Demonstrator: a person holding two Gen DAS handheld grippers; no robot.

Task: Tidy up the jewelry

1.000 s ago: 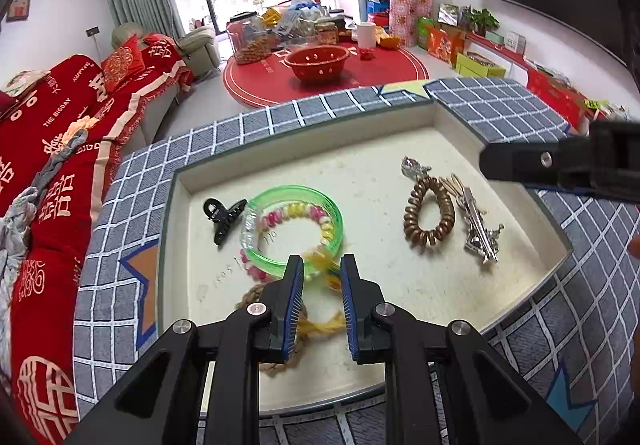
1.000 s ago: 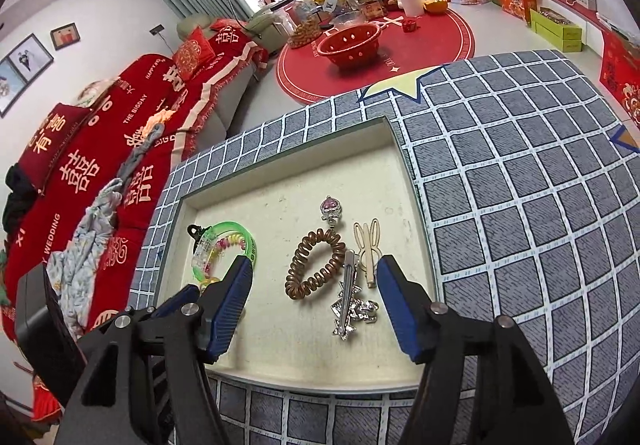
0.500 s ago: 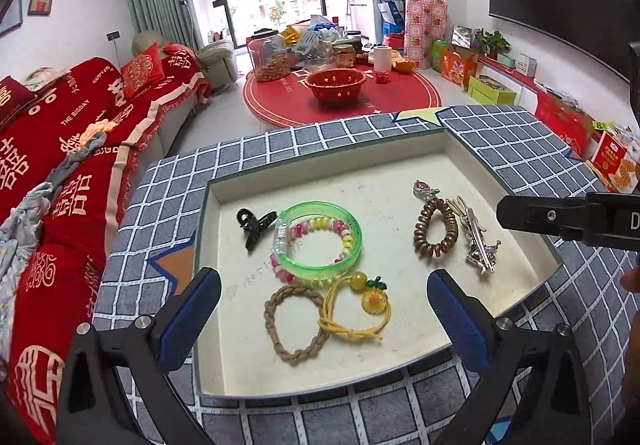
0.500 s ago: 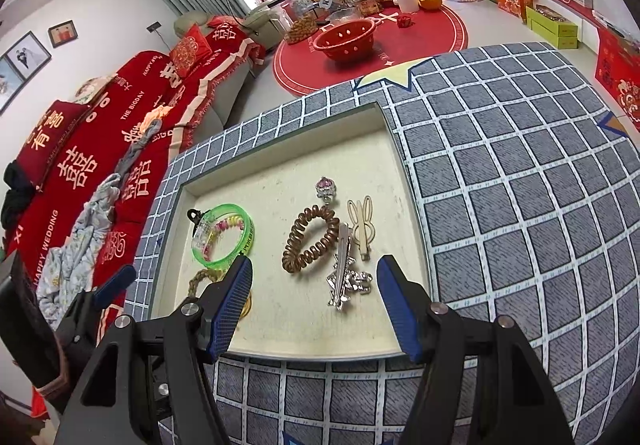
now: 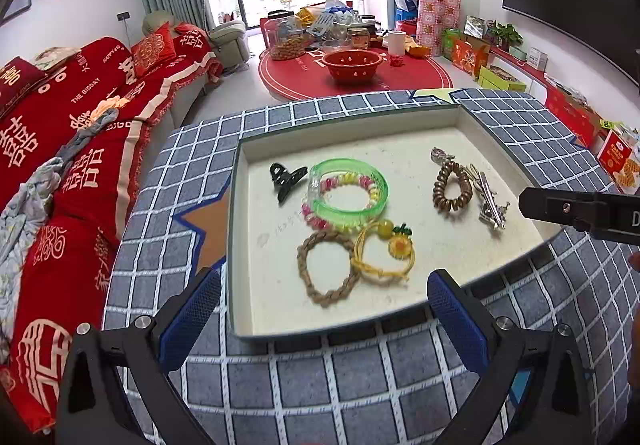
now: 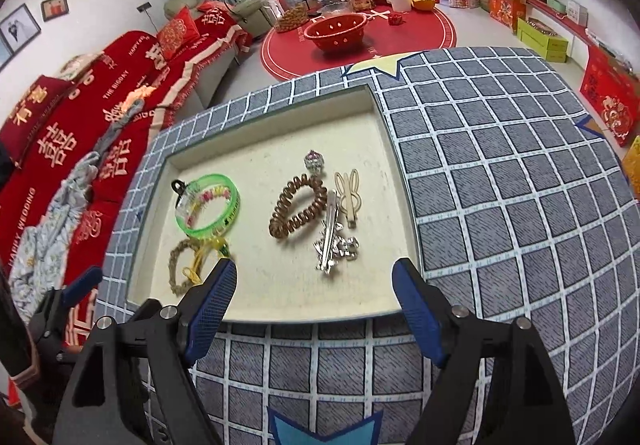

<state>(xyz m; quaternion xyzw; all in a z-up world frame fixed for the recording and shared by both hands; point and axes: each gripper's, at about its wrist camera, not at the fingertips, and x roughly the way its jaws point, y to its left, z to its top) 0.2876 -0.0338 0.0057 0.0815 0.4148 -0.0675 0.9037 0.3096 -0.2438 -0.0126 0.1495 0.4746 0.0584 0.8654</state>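
Both grippers are held wide open and empty: the left gripper (image 5: 324, 309) below the yellow cord (image 5: 382, 257) at the tray's (image 5: 234, 245) six o'clock; the right gripper's (image 6: 314, 297) jaws, just widened, frame the silver clip (image 6: 332, 241). A pick seems next, requiring descent onto it.

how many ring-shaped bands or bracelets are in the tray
5: green bangle around a beaded bracelet, braided loop and yellow cord in front, brown coil on the right. None seem hidden.
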